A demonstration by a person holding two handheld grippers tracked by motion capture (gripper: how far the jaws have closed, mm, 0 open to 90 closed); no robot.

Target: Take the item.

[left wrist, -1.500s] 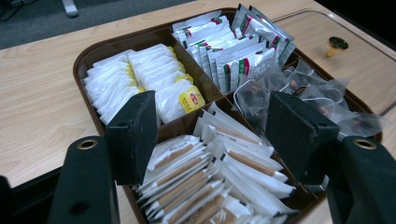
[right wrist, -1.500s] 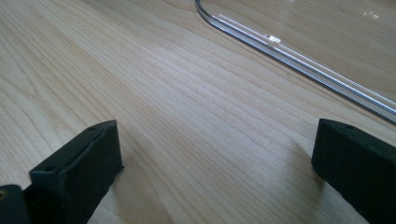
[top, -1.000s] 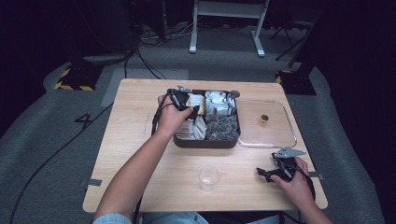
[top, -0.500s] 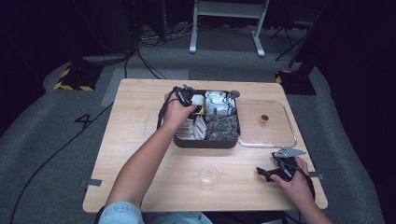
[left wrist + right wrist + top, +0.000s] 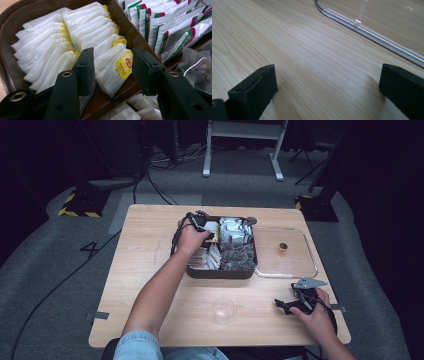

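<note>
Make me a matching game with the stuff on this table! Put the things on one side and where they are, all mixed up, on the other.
Things:
1. tea bags
2. plastic cup
3. clear lid
4. right gripper

Places:
A. flat on the table, right of the brown tray
B. between the open jaws of the left gripper
C. resting near the table's right front corner
D. standing in front of the tray

Pairs: 1-B, 2-D, 3-A, 4-C

Claw [image 5: 113, 72] (jaws apart) straddles tea bag [image 5: 113, 71].
</note>
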